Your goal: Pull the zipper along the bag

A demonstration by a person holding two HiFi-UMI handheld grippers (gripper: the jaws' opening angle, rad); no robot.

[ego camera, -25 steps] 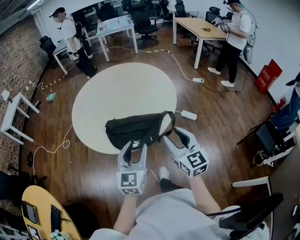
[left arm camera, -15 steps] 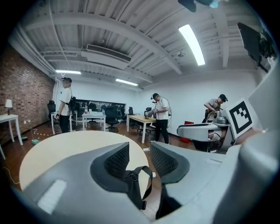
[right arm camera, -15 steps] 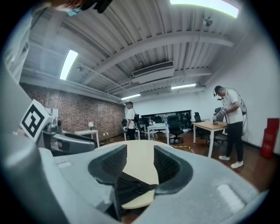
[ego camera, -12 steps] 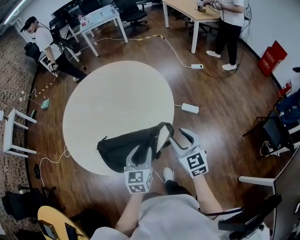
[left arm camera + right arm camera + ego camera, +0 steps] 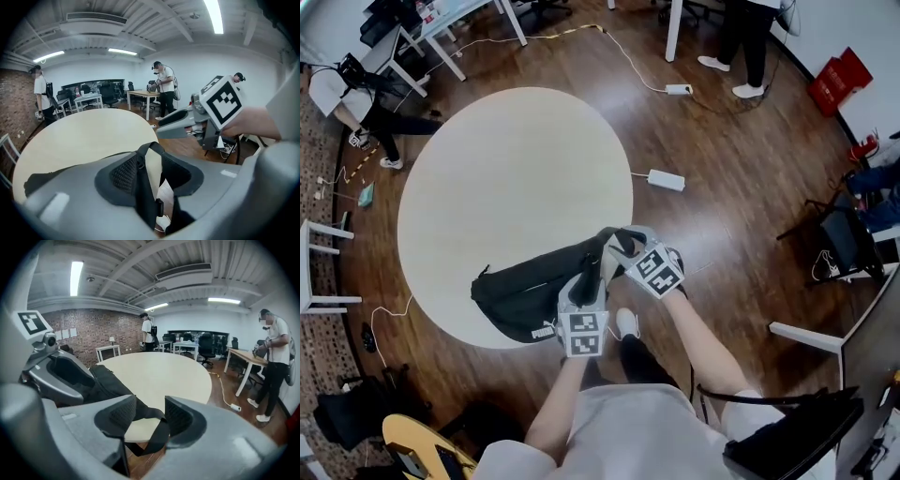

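Note:
A black sling bag lies on the round beige table near its front edge, strap end to the right. My left gripper is over the bag's right end. In the left gripper view its jaws are opening, and the black strap runs between them along the left pad, clear of the right one. My right gripper sits at the strap loop. In the right gripper view it is open, and the strap hangs just beyond its pads. No zipper pull is visible.
A white power strip and its cable lie on the wooden floor to the right of the table. A red box stands at the far right. White desks and people stand further back. A shoe shows under the table's edge.
Both grippers have moved in onto the bag's right end. The right gripper came left to the strap loop, and the left gripper now has the strap between its jaws. The view tilted further down.

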